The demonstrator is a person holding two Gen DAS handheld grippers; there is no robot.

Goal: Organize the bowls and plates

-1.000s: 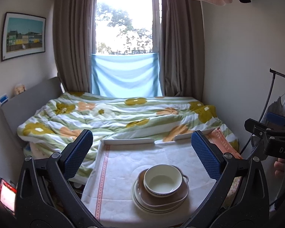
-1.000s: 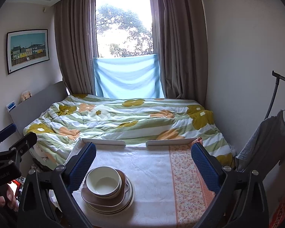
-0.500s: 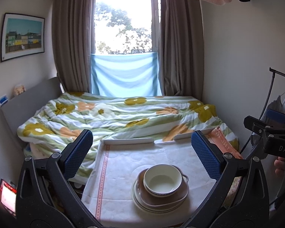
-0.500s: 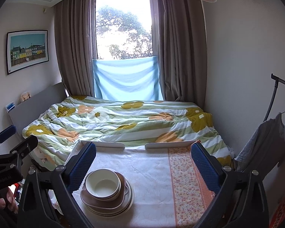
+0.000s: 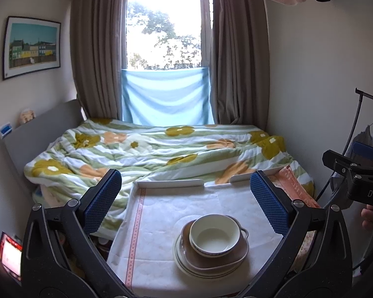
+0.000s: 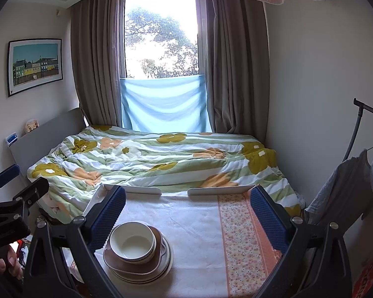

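Observation:
A cream bowl sits on a brown squarish plate, which rests on a stack of cream round plates on the cloth-covered table. The same bowl, brown plate and round plates show in the right wrist view, low and left. My left gripper is open and empty, held above and behind the stack. My right gripper is open and empty, with the stack by its left finger.
A bed with a flowered duvet lies beyond the table's far edge, where two white rails stand. A clothes rack with hanging garments is at the right. The window and curtains are at the back.
Both views have shifted slightly; the right gripper has edged a little forward and down toward the table. The dishes have not moved.

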